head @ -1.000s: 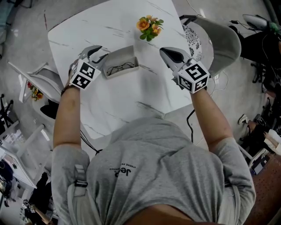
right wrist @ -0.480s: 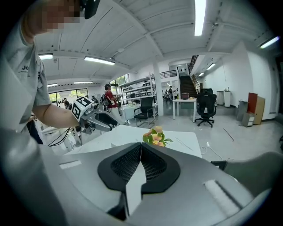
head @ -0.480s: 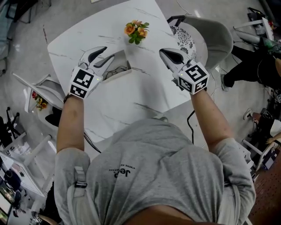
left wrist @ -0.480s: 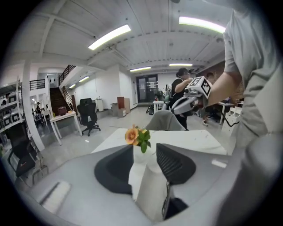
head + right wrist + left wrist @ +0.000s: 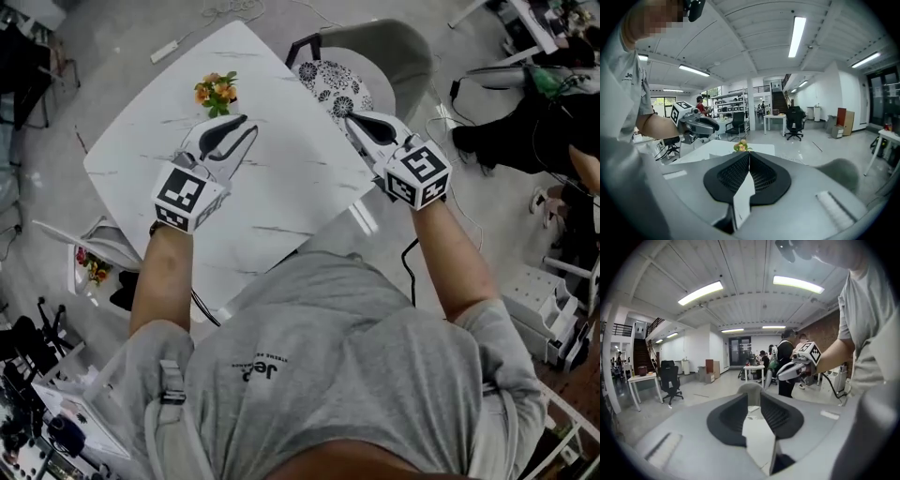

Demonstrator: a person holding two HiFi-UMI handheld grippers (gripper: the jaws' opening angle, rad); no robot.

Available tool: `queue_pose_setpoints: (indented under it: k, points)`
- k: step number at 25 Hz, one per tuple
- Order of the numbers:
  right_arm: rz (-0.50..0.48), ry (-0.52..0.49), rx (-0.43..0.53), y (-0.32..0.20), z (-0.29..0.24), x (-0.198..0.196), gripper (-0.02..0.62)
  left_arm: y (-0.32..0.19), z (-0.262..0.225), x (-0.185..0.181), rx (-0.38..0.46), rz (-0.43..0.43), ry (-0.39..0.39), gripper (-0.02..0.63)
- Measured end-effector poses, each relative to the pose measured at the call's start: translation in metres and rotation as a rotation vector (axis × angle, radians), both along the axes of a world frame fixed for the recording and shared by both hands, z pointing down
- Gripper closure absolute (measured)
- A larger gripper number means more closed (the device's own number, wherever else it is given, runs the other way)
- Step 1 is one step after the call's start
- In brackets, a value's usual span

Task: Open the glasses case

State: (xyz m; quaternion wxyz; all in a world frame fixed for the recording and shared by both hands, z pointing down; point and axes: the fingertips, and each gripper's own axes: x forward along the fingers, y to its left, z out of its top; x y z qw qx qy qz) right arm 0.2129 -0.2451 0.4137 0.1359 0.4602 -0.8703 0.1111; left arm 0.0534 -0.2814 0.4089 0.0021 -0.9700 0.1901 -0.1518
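Left claw (image 5: pixel 246 127), empty and closing, hangs above the bench (image 5: pixel 281 187) beside the clenched, empty right claw (image 5: pixel 356 119); the glasses case shows nowhere, perhaps hidden beneath the left one.

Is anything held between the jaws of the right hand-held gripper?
No, in the right gripper view the jaws of the right hand-held gripper meet at their tips with nothing between them.
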Motion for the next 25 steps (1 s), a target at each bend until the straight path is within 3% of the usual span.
queue_pose_setpoints:
  k: [7, 14, 20, 25]
  points:
    - [0.166, -0.005, 0.046, 0.084, -0.046, 0.111, 0.592, 0.072, -0.053, 0.118, -0.004, 0.157, 0.117, 0.483]
    - [0.325, -0.009, 0.112, 0.169, -0.089, 0.2, 0.592, 0.14, -0.094, 0.213, -0.054, 0.291, 0.219, 0.532]
    - [0.425, -0.031, 0.141, 0.239, -0.118, 0.255, 0.594, 0.191, -0.121, 0.267, -0.099, 0.341, 0.295, 0.549]
    - [0.479, -0.066, 0.179, 0.281, -0.137, 0.279, 0.594, 0.212, -0.139, 0.278, -0.165, 0.335, 0.351, 0.55]
